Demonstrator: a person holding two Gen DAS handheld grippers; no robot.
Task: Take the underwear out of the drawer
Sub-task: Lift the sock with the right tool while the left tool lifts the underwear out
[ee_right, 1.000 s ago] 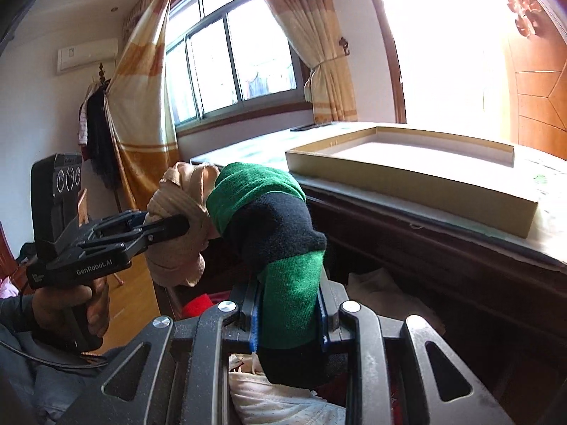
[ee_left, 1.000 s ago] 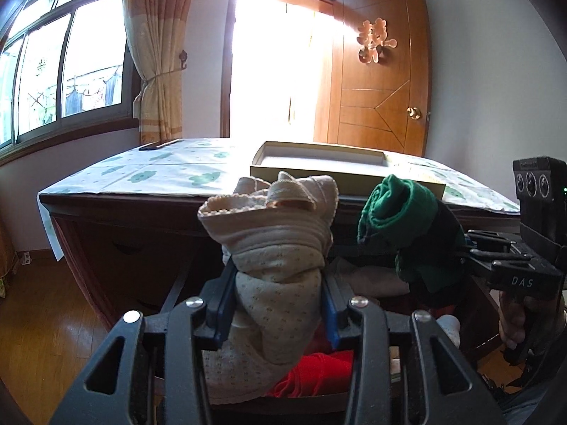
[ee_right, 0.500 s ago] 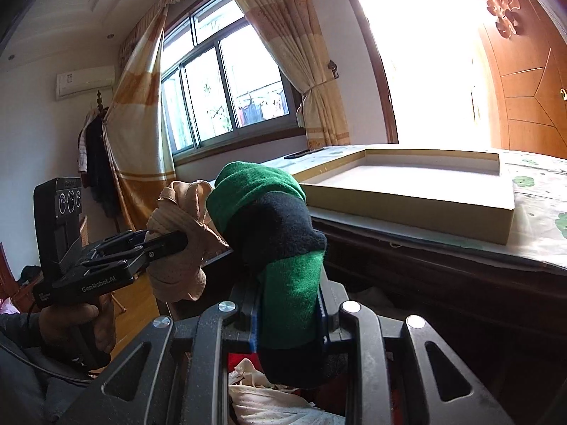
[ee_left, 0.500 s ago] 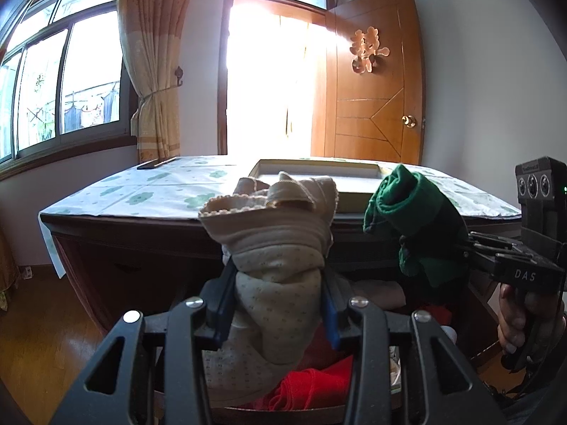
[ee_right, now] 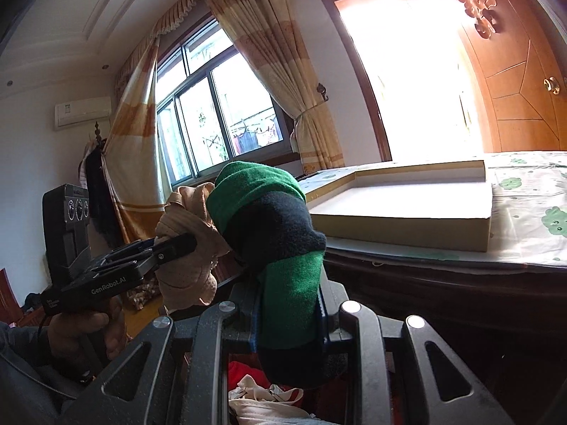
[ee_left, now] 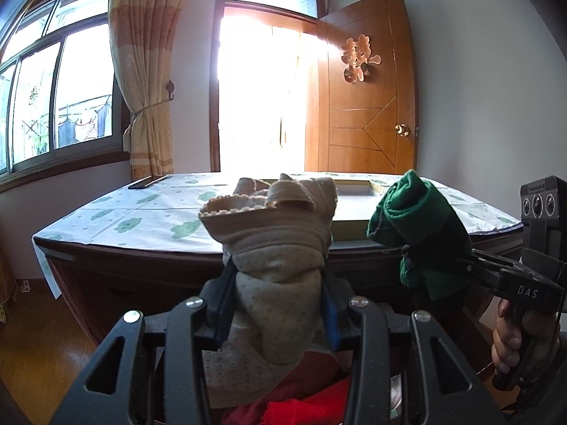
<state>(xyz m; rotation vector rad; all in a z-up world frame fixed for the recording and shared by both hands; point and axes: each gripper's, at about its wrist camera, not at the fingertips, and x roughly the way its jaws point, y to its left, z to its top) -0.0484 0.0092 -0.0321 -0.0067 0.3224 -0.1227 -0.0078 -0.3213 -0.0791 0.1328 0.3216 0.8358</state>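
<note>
A shallow cardboard tray (ee_right: 407,209) and a dark phone (ee_left: 147,181) lie on the cloud-print tablecloth (ee_left: 149,212).

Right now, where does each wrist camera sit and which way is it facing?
Left wrist: on the left gripper, facing table and door; right hand shows.
Right wrist: on the right gripper, facing window; left hand shows.
Shared: beige underwear, green underwear, shallow box.

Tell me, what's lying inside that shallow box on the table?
The shallow box looks empty where its pale floor shows; the green bundle and near wall hide the rest.
</note>
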